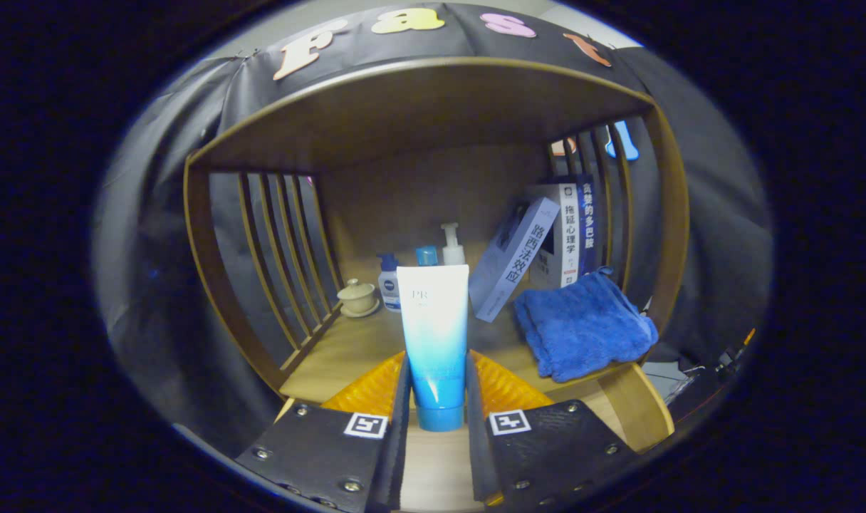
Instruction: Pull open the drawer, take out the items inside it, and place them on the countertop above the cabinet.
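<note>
Tube upright, cap down, clamped between tongs.

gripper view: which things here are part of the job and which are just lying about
Job:
- tube, upright, cap down, clamped in the gripper
- countertop, where it goes

Lying about:
- blue towel
- books, one leaning
- lidded cup
- small bottles behind the tube

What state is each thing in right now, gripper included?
gripper: shut on the tube, a finger pressing each side
tube: upright, cap down, held over the countertop
blue towel: folded, lying on the countertop
books: front one leaning, the rest upright
lidded cup: lid on
pump bottle: upright
</note>
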Available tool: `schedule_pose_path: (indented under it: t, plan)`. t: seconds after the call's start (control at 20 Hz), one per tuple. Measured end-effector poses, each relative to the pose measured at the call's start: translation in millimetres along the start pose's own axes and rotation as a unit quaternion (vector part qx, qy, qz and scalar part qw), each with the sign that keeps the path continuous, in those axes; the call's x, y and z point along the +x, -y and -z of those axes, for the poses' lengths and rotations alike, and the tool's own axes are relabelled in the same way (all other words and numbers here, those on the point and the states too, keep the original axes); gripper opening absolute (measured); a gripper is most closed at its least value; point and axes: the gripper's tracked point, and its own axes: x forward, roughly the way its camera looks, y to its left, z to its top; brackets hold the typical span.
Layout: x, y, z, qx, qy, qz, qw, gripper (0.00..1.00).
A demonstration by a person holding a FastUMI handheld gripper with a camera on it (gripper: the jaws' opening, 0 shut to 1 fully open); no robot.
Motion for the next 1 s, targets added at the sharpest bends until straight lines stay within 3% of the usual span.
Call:
schedule_pose_path:
  t: [0.45, 0.85, 1.0]
  plan:
    - [68, 2, 52, -0.036, -0.040, 0.027, 0.998, 0.38]
    - [106, 12, 50, -0.039, -0.025, 0.049, 0.998, 0.38]
    - [104, 18, 40, -0.055, 0.002, 0.065, 0.996, 0.49]
